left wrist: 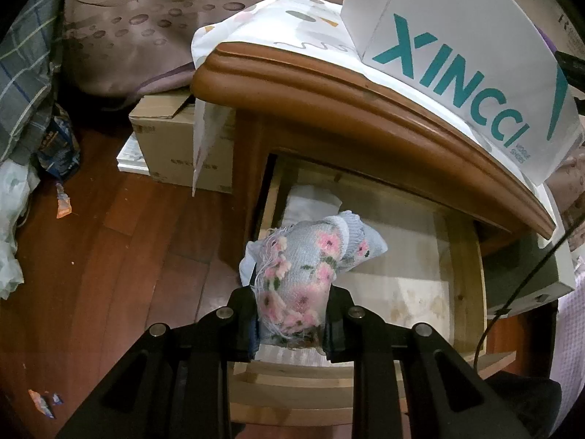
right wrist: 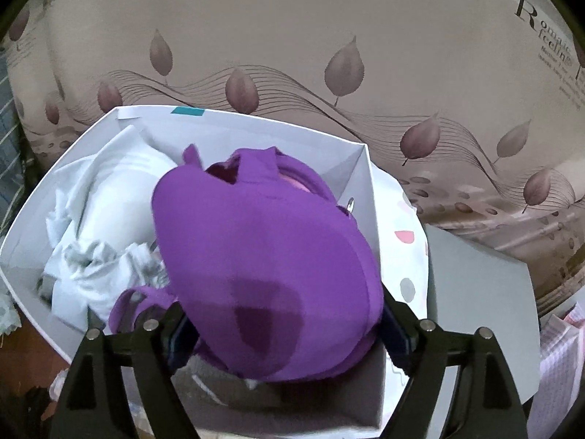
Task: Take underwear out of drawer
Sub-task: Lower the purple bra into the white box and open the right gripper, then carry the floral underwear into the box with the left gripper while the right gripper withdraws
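Left wrist view: the left gripper [left wrist: 292, 314] is clamped on a bundle of pale blue socks [left wrist: 310, 267] knitted with pink flowers, loose threads hanging from the near end. The bundle is held above the open drawer [left wrist: 464, 256] of a wooden nightstand [left wrist: 329, 87]. Inside the drawer, a folded white cloth [left wrist: 310, 201] lies toward the back left, and the rest of the bottom shows bare. A white shoe box [left wrist: 457, 55] with teal lettering stands on a patterned cloth [left wrist: 278, 29] on the nightstand top. A cardboard box [left wrist: 168, 135] sits on the wooden floor [left wrist: 109, 274] beside the nightstand. In the right wrist view, the right gripper [right wrist: 281, 333] has its fingers spread wide on either side of a purple bra [right wrist: 263, 241], which rests over the near end of the white shoe box; whether the pads touch it I cannot tell. White garments [right wrist: 109, 219] fill the left part of that box, and a leaf-print bedsheet [right wrist: 329, 55] lies behind.
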Available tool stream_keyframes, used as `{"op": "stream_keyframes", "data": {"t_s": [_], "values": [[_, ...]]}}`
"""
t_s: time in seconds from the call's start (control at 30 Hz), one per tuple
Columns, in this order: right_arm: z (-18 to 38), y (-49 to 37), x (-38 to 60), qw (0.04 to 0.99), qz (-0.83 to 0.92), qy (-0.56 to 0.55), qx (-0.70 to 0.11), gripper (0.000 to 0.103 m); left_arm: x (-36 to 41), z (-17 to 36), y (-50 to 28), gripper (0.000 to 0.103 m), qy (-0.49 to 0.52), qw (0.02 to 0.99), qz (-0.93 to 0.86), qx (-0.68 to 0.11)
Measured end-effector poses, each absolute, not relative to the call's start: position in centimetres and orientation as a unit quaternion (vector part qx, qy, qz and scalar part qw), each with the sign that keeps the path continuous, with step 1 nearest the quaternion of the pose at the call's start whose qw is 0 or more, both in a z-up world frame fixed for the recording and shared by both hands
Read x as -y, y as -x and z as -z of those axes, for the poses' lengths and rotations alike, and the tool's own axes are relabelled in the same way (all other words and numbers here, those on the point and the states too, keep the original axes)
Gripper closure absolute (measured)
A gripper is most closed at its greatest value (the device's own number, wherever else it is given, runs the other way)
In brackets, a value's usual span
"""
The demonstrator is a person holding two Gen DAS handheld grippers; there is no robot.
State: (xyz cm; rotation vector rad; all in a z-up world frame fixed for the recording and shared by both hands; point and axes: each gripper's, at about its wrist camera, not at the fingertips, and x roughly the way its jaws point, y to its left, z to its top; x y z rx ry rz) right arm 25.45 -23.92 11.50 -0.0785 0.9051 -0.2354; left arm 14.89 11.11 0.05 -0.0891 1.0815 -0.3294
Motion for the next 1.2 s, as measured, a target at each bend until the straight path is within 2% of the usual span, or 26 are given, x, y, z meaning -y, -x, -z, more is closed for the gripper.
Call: {"op": "stream_keyframes", "data": {"t_s": [0.43, 0.7, 0.87, 1.0, 1.2], "values": [[-13.4, -20.0, 23.5, 0.909, 0.081, 0.044, -0.406, 0.017, -10.3, 0.3, -14.6, 0.081, 0.025, 0.845, 0.156, -0.511], [-12.8, -13.0, 24.4, 0.931, 0.077, 0.009, -0.356, 0.017, -9.8, -0.4, -13.5, 0.081, 0.0, 0.857, 0.151, -0.493], [-7.7, -7.5, 25.6, 0.939, 0.093, -0.011, -0.331, 0.017, -8.8, -1.3, -12.6, 0.081, -0.029, 0.868, 0.154, -0.472], [-1.2, -5.3, 27.0, 0.922, 0.099, -0.035, -0.372, 0.017, -8.7, -2.8, -11.4, 0.081, -0.026, 0.873, 0.169, -0.456], [3.5, -4.3, 28.0, 0.908, 0.104, -0.044, -0.403, 0.017, -8.6, -6.7, -10.4, 0.081, -0.037, 0.884, 0.167, -0.436]]}}
